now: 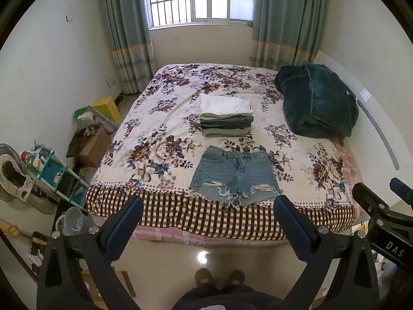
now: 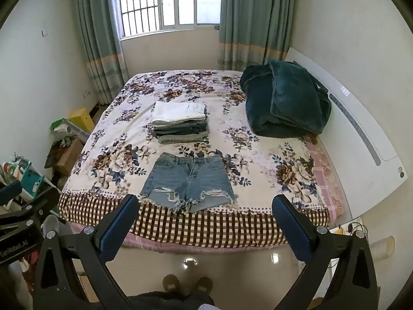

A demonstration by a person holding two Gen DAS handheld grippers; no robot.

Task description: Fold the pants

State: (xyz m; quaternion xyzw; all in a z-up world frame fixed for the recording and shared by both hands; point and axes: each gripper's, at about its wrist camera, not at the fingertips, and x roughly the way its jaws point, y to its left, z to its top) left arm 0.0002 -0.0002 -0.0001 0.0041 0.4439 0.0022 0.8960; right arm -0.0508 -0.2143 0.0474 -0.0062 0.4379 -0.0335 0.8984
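Observation:
Blue denim shorts (image 1: 233,174) with frayed hems lie flat and unfolded near the foot edge of the floral bed (image 1: 160,129); they also show in the right wrist view (image 2: 189,180). My left gripper (image 1: 209,204) is open and empty, held above the floor in front of the bed, short of the shorts. My right gripper (image 2: 206,202) is open and empty, at the same distance, with the shorts ahead between its fingers. The right gripper's body shows at the right edge of the left wrist view (image 1: 387,222).
A stack of folded clothes (image 1: 227,116) sits mid-bed behind the shorts (image 2: 180,122). A dark green blanket (image 1: 316,100) is heaped at the right by the white headboard (image 1: 382,129). Shelves, boxes and a fan (image 1: 10,173) crowd the floor at left. My feet (image 1: 219,277) stand on the tiles.

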